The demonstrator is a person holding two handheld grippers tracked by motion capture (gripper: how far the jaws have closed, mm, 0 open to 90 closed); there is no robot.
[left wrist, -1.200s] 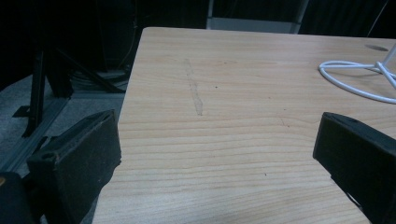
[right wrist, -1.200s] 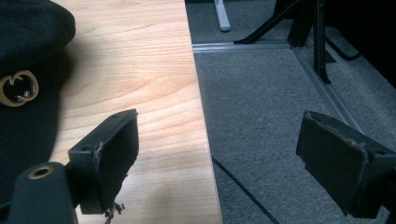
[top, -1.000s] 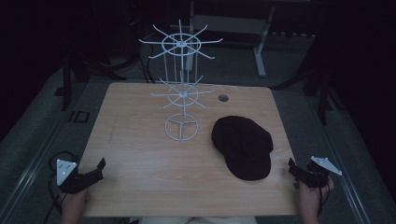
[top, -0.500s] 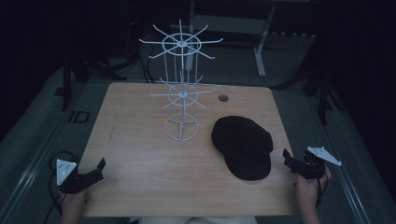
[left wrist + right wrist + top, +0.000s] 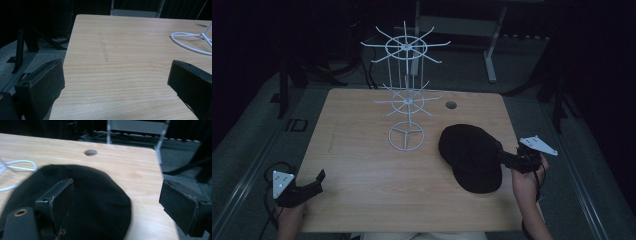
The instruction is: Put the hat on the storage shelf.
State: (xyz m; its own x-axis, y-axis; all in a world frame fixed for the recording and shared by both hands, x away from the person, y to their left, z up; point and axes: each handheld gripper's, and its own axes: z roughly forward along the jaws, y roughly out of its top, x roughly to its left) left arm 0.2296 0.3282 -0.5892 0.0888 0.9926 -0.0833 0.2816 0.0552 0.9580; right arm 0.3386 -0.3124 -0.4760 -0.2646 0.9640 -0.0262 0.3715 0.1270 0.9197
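Note:
A black cap (image 5: pixel 472 155) lies on the right half of the wooden table (image 5: pixel 362 165). My right gripper (image 5: pixel 504 156) is at the cap's right edge, open. In the right gripper view its jaws stand wide apart: the left one is over the cap (image 5: pixel 95 202), the right one over the table's right edge. A white wire rack (image 5: pixel 407 95) with two tiers of hooks stands at the table's middle back. Near the front left corner my left gripper (image 5: pixel 314 182) is open, with bare wood between its jaws (image 5: pixel 116 70).
The rack's round base ring (image 5: pixel 406 136) rests just left of the cap, also in the left gripper view as a white ring (image 5: pixel 187 45). A cable hole (image 5: pixel 451 105) is in the table behind the cap. Dark floor and a metal frame (image 5: pixel 492 45) surround the table.
My right gripper has moved forward and left from the table's front right corner to the cap's right edge. The left gripper, cap and rack have stayed put.

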